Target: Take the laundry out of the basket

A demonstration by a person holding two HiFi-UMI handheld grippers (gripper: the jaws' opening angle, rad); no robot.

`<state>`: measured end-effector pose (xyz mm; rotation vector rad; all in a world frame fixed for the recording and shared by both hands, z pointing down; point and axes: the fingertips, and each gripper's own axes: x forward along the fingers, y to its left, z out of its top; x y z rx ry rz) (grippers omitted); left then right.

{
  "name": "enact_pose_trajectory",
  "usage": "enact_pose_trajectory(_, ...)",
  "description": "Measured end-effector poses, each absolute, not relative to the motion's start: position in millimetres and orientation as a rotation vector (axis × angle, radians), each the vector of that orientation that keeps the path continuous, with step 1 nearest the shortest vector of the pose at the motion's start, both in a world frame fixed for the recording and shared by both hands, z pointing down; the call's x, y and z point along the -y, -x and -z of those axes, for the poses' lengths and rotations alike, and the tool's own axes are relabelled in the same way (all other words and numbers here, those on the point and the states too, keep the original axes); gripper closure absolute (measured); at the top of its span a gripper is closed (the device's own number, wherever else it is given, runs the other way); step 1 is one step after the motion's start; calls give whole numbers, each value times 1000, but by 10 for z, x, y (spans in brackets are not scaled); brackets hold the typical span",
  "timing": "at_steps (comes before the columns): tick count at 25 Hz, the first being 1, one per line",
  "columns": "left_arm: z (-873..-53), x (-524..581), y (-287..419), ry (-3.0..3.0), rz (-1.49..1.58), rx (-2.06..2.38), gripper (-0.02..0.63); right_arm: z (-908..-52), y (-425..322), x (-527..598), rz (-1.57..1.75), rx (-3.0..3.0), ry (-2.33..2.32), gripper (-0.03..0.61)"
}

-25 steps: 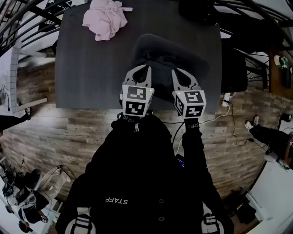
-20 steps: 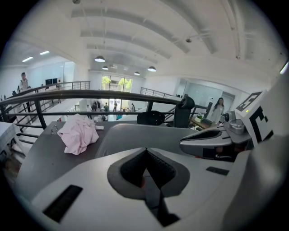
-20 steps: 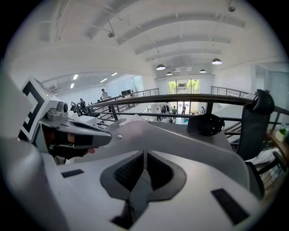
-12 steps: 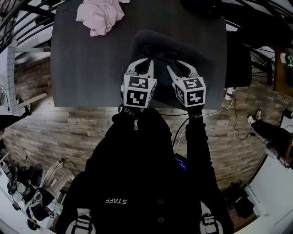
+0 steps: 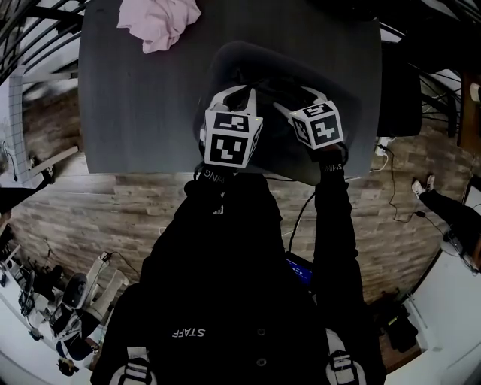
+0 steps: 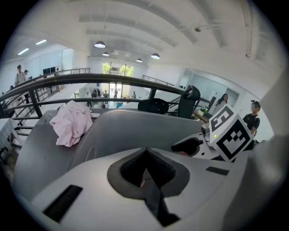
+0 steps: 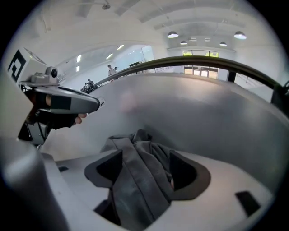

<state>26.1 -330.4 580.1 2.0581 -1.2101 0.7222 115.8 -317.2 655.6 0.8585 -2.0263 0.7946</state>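
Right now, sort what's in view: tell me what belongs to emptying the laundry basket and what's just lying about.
Belongs to the job:
- basket
- grey garment inside it
- pink garment, apparently already taken out

Just there:
- table under the pink garment
- railing
- gear on the floor

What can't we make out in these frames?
- Basket inside, head view: too dark to read.
- Anything under the grey garment, right gripper view: the garment covers the basket's bottom.
- Pink garment, head view: cut by the top edge.
- Distant people, left gripper view: too small.
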Motion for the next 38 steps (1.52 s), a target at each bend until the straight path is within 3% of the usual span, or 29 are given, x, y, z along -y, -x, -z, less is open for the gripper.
enact_pose_trajectory(16, -6043, 3405, -297, -2003, -712, 1200, 611, -7487, -1298, 3128, -966, 1825, -677, 24)
enact_pose_trajectory(27, -6011, 3408, -270, -2001, -686, 1209, 611, -7851, -1241, 3015, -1044, 1791, -641, 11)
enact_pose_trajectory(28, -6004, 3409, -259, -2000, -682, 1213, 611, -7840, -1212, 2995, -1052, 1795, -624, 17)
enact_pose_trajectory(35, -5919, 3395, -247, -2000, -651, 1228, 611, -7710, -1035, 2834, -1117, 1833, -548, 304)
enact_pose_trajectory(38, -5839, 3369, -248, -2014, -640, 1231, 611, -7578, -1017, 2824, -1077, 1840, -570, 354)
